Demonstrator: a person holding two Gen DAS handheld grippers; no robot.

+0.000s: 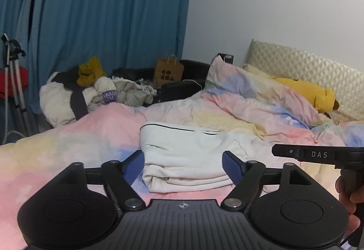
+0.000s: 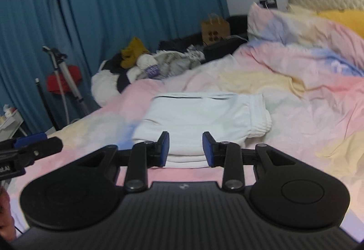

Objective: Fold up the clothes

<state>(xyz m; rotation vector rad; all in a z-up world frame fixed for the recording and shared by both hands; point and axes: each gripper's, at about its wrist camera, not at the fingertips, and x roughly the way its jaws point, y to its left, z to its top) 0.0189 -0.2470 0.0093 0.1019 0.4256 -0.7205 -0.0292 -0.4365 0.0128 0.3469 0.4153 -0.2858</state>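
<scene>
Both tongs (image 1: 183, 164) (image 2: 185, 148) hover empty, tilted down above folded white garment (image 2: 200, 113).

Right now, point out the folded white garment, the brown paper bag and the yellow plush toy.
folded white garment (image 1: 182, 154): left wrist view, middle of its top layer.
brown paper bag (image 1: 168, 72): left wrist view, printed front face.
yellow plush toy (image 1: 307, 91): left wrist view, its body.

Ahead of me the duvet (image 1: 95, 134) lies open on both sides of the folded white garment (image 1: 186, 159), nothing standing on it near me. Far edge blocked: clothes heap (image 1: 91, 93), paper bag (image 1: 168, 72), pillow (image 1: 229, 72). Right: yellow plush toy (image 1: 311, 93) against headboard (image 1: 302, 63); left: tripod (image 1: 14, 81) before curtain (image 1: 102, 11).
</scene>
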